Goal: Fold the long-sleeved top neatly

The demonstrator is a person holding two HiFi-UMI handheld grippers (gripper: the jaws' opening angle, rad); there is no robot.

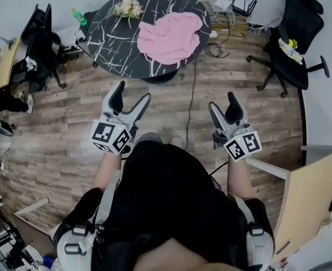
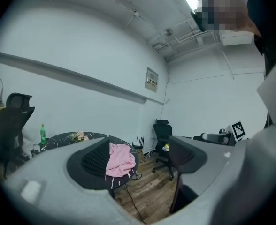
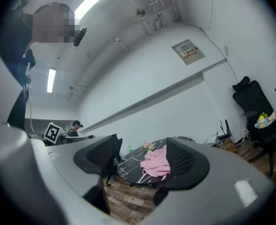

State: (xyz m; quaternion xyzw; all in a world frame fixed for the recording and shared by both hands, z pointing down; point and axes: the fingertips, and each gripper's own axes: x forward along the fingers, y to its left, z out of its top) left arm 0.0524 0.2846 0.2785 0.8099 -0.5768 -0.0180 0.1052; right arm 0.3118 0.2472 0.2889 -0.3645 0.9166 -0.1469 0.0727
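Black marbled round table (image 1: 106, 44), one only, carries the one pink top (image 1: 171, 35), a crumpled heap on its right half, longer left-to-right; neck direction unreadable. Two grippers, left gripper (image 1: 133, 93) and right gripper (image 1: 222, 101), hover well short, fingers spread wide, empty.

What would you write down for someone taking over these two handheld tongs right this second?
Left tongs: open, empty.
Right tongs: open, empty.
Both are held level above the wood floor, short of the round black table.
Pink top: crumpled in a heap on that table, on its right half in the head view.
Done: nothing yet; the top is unfolded.
Left to do: step up to the table, spread the top flat, fold in the sleeves, fold the body.
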